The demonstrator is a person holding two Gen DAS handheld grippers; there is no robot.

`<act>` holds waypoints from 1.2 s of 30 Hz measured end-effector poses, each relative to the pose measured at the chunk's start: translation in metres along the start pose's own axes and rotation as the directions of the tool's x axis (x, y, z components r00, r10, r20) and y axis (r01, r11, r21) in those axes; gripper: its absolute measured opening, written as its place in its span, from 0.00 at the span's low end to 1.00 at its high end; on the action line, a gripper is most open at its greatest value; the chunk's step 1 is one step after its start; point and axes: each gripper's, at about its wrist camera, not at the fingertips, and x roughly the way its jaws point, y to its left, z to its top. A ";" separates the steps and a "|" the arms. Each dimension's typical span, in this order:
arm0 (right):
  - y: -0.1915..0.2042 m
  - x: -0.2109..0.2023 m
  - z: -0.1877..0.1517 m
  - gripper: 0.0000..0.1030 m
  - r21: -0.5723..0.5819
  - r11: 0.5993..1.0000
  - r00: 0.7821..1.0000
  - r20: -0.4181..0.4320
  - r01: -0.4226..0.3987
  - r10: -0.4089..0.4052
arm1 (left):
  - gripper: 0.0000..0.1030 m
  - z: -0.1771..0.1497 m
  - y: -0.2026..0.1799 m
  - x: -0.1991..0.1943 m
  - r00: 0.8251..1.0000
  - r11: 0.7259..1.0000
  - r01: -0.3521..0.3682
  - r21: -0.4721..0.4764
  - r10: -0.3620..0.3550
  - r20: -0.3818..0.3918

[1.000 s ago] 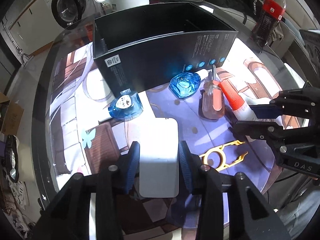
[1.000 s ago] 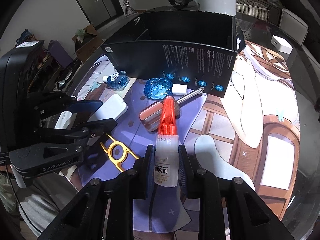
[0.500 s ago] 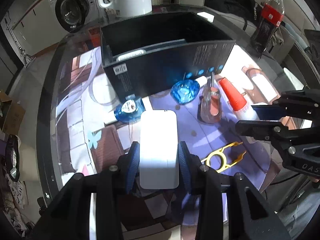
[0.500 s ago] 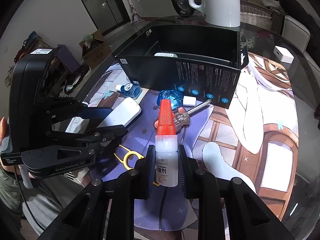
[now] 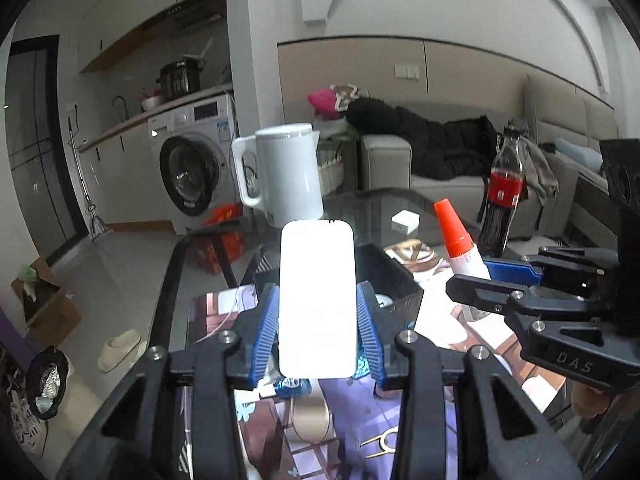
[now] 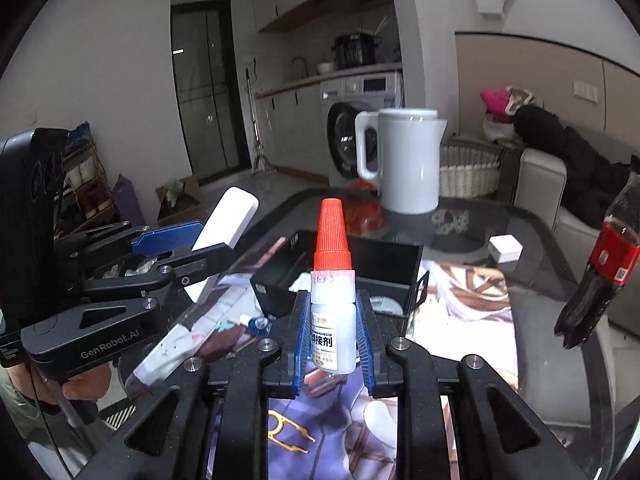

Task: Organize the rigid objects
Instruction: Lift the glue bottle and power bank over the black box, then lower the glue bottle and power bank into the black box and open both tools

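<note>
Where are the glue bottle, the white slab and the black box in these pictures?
glue bottle (image 6: 333, 332): right wrist view, on its white label.
white slab (image 5: 317, 296): left wrist view, middle of its flat face.
black box (image 6: 384, 254): right wrist view, on its back inner wall.

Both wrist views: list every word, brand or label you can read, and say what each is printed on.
"GenRobot.AI": on the left gripper body, right wrist view.
"DAS": on the right gripper body, left wrist view; the rest is cut off.
"接剂": on the glue bottle label; the smaller print above and below is too small to read.
Cola bottle label, black box sticker: too small or blurred.
</note>
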 end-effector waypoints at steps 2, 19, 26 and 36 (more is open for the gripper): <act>0.005 -0.014 0.003 0.20 -0.003 1.000 0.997 0.072 0.014 -0.014 | 0.37 0.003 0.002 -0.013 0.998 1.000 -0.001 -0.012 0.002 0.058; 0.026 -0.026 0.029 0.20 -0.060 0.998 0.982 0.188 0.012 -0.001 | 0.37 0.017 0.018 -0.005 0.992 0.995 -0.009 -0.096 0.021 0.121; 0.024 -0.006 0.050 0.20 -0.063 0.997 0.974 0.227 0.039 -0.024 | 0.37 0.035 0.029 0.023 0.989 0.986 -0.011 -0.164 0.034 0.141; -0.002 0.040 0.079 0.20 0.006 0.999 0.981 0.189 0.037 -0.038 | 0.37 0.039 0.041 0.082 0.997 0.975 -0.022 -0.221 0.036 0.063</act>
